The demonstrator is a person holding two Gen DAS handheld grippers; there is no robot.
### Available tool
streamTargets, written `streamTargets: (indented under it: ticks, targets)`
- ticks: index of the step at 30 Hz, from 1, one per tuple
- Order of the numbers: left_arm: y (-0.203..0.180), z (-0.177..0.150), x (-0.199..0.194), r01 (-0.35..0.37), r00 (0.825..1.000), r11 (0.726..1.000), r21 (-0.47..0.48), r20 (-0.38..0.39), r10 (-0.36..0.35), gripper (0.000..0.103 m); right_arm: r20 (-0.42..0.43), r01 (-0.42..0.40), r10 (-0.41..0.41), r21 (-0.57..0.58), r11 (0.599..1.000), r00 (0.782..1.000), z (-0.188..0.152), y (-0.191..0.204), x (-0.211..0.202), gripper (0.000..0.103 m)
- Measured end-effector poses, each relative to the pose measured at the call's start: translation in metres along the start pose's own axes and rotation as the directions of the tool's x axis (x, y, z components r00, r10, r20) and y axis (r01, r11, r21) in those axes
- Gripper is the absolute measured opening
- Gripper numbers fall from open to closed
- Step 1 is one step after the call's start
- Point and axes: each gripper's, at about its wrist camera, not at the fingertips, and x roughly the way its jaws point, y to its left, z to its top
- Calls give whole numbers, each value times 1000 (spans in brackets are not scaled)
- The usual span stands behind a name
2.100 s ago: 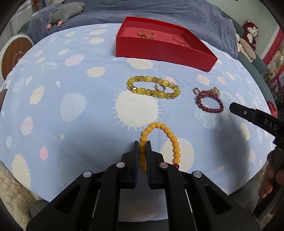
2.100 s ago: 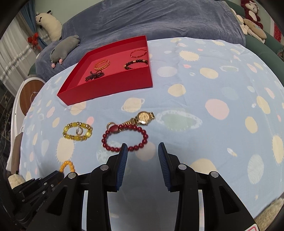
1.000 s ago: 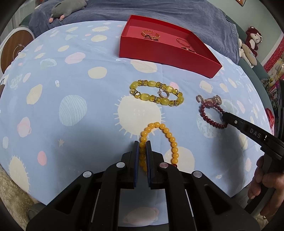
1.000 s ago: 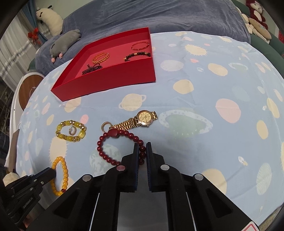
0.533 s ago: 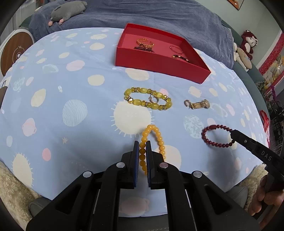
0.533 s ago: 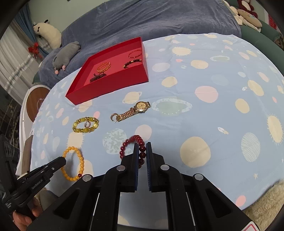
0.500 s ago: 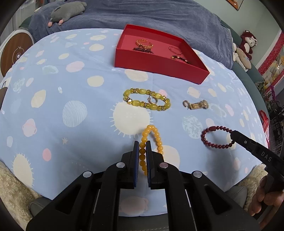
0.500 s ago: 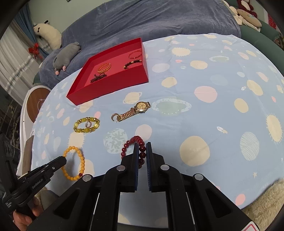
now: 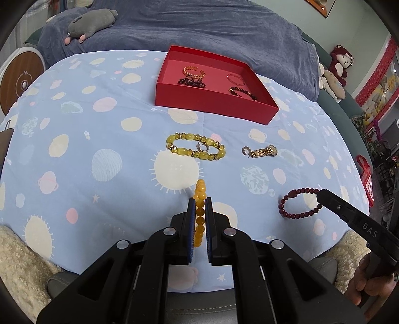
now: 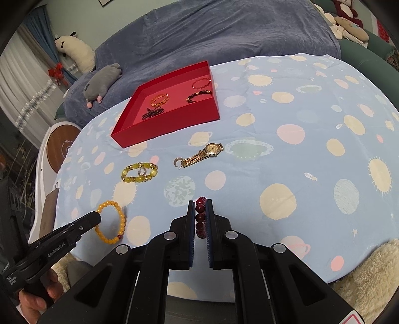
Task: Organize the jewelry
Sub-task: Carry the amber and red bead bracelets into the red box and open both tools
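My left gripper (image 9: pixel 200 203) is shut on an orange bead bracelet (image 9: pixel 200 216), which hangs edge-on between the pads above the cloth; the right wrist view shows that orange bracelet (image 10: pixel 111 222) as a ring at the left gripper's tip (image 10: pixel 96 217). My right gripper (image 10: pixel 200 208) is shut on a dark red bead bracelet (image 10: pixel 200 218), lifted off the table; this dark red bracelet (image 9: pixel 299 203) hangs from the right gripper's tip (image 9: pixel 321 195) in the left wrist view. A red tray (image 9: pixel 212 106) with several bracelets stands at the far side.
A yellow-green bead bracelet (image 9: pixel 195 149) with a small ring (image 9: pixel 204 148) inside and a gold watch (image 9: pixel 261 152) lie on the planet-print tablecloth (image 9: pixel 99 149). A blue-covered sofa (image 9: pixel 199 30) with a grey plush toy (image 9: pixel 89 22) stands behind. Fluffy cream rug (image 10: pixel 369 274) lies below the table edge.
Both grippers have risen with their bracelets, which now hang off the cloth. The red bracelet came away from the watch and moved toward the near edge; the orange one turned edge-on.
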Motion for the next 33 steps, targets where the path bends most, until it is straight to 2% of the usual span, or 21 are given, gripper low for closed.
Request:
streamTargets:
  ticks: [12,21,27,33]
  targets:
    - [-3,6,-9,15,1000,1000,3,9,-15,7,37,-42,42,-3,999,998,11,11,-14,8]
    - [-6,25,-15,38,999,999,5,24,-38,7,59,-52,52,-14,999,997,30,16,-16,8]
    - [-6,48,-14,49,998,999,2,40,-49,7,86,-57,59,-25,998,995,56,20,-14,8]
    - [-10,85,-12,64,995,998,15,69,-65,7,112,-77,81,-38,996,990,95,31,-5,8]
